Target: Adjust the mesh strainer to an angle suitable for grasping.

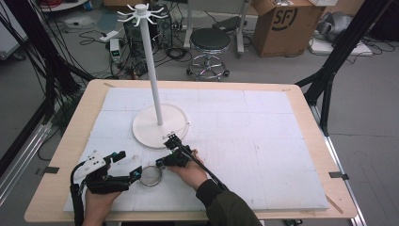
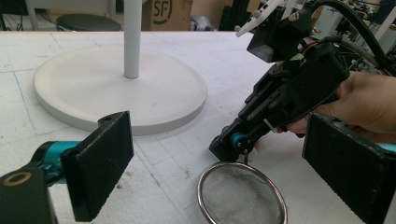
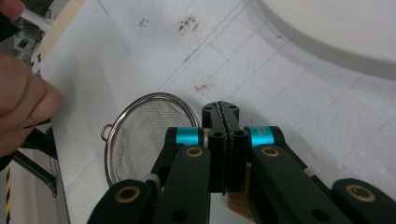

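We see open white board to the right of the right gripper [image 1: 162, 162]. Just behind it the stand's round base [image 1: 143, 132] and tall pole [image 1: 151, 61] block the way; the strainer [image 1: 150, 175] lies between both grippers.

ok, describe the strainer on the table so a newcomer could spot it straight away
Start at the tall white stand with the round base on the white table mat. Come toward the near edge from that base: the strainer lies flat on the mat between the left gripper and the right gripper. It is the small round metal-rimmed mesh bowl, the one shiny thing among white foam and black grippers.
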Motion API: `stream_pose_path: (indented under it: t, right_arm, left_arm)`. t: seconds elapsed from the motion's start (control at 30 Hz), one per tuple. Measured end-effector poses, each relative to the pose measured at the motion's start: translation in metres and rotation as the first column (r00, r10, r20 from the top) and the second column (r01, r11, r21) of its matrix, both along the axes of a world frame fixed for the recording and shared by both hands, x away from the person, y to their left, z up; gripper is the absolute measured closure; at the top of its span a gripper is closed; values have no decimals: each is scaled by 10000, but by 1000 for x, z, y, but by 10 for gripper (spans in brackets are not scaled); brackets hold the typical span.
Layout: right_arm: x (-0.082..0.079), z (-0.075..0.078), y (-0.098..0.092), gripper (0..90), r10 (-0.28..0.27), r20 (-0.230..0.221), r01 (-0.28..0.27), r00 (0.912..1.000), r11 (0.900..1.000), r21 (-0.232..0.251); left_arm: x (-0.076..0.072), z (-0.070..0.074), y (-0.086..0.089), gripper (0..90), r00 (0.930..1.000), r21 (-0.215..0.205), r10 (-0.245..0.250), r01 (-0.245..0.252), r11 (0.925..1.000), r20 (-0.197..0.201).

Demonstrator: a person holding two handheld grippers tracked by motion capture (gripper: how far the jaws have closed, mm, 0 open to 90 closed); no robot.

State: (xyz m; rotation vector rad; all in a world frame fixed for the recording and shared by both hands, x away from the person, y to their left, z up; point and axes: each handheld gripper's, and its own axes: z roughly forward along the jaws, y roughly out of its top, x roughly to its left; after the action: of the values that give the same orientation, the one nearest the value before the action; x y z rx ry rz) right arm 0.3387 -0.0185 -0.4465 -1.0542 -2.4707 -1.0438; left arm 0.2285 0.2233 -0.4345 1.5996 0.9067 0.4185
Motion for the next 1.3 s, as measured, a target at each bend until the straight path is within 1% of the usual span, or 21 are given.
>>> stream_pose_path:
  t: [0.1, 0.13, 0.2, 0.3, 0.37, 0.43, 0.47, 0.5, 0.53, 0.57, 0.6, 0.63, 0.67, 0.77, 0.83, 0.93, 0.97, 1.0, 1.03, 1.1, 1.3]
  right_arm:
    - [0, 0, -1, 900, -50, -44, 51, 10000, 9999, 115]
    - [0, 0, -2, 900, -44, 54, 43, 10000, 9998, 191]
    - [0, 2, -7, 900, -230, 138, 224, 9996, 9990, 378]
    - [1, 9, -19, 900, -474, 461, 429, 9978, 9946, 946]
    - [1, 14, -34, 893, -787, 588, 697, 9952, 9875, 1411]
    - [1, 17, -45, 757, -911, 608, 794, 9940, 9818, 1727]
    - [1, 19, -51, 710, -984, 718, 850, 9926, 9816, 1710]
    - [1, 21, -57, 636, -1136, 826, 981, 9901, 9802, 1720]
    - [1, 23, -62, 585, -1177, 864, 1002, 9893, 9776, 1851]
    - [1, 24, -69, 525, -1258, 951, 1040, 9875, 9728, 2068]
    - [1, 25, -76, 471, -1420, 928, 1186, 9855, 9679, 2216]
    - [1, 26, -81, 433, -1494, 894, 1251, 9847, 9643, 2333]
    - [0, 27, -87, 391, -1518, 933, 1264, 9840, 9637, 2350]
    - [-2, 27, -102, 308, -1688, 1122, 1384, 9792, 9612, 2385]
    - [-4, 27, -111, 273, -1809, 1303, 1463, 9748, 9602, 2380]
    - [-5, 27, -121, 223, -2056, 1469, 1643, 9675, 9535, 2527]
    - [-6, 27, -127, 213, -2233, 1528, 1798, 9627, 9498, 2559]
    - [-6, 26, -131, 198, -2245, 1548, 1790, 9621, 9482, 2623]
    - [-6, 26, -134, 188, -2281, 1563, 1811, 9610, 9464, 2676]
    - [-8, 27, -141, 188, -2400, 1713, 1880, 9555, 9434, 2732]
    - [-18, 28, -164, 179, -2499, 1960, 1945, 9482, 9449, 2634]
  left_arm:
    - [0, 0, 0, 94, 10000, 3, 0, 0, 10000, -9]
    - [0, 0, 0, 94, 10000, -6, 2, -2, 10000, -21]
    - [0, 0, 1, 94, 10000, 3, -13, 13, 10000, -28]
    - [0, -1, 0, 94, 10000, -20, -22, 22, 10000, -43]
    - [1, -1, 0, 94, 10000, 7, -32, 32, 10000, -78]
    - [1, -1, -1, 94, 9999, 30, -79, 79, 10000, -90]
    - [1, -1, -1, 94, 9999, 49, -80, 81, 10000, -77]
    - [1, -1, -2, 94, 9999, 58, -97, 97, 9999, -76]
    - [1, -1, -2, 94, 9999, 66, -98, 99, 9999, -92]
    - [2, -1, -2, 94, 9999, 63, -70, 71, 10000, -86]
    - [2, -1, -2, 94, 9999, 87, -64, 65, 9999, -115]
    - [2, -1, -2, 94, 9999, 110, -41, 43, 9999, -161]
    - [2, -1, -2, 94, 9999, 161, -31, 33, 9999, -158]
    - [1, 1, -3, 92, 10000, 186, -41, 42, 9998, -63]
    - [2, 1, -4, 92, 9999, 235, -75, 77, 9997, -72]
    - [3, 0, -5, 91, 9999, 321, -86, 90, 9994, -138]
    - [3, 0, -6, 91, 9999, 324, -54, 59, 9995, -152]
    - [3, 0, -6, 90, 9999, 355, -39, 44, 9994, -160]
    - [4, 0, -6, 90, 9998, 361, -63, 69, 9993, -174]
    - [4, -1, -7, 90, 9998, 407, -73, 80, 9991, -187]
    - [5, -1, -8, 90, 9997, 422, -133, 141, 9990, -197]
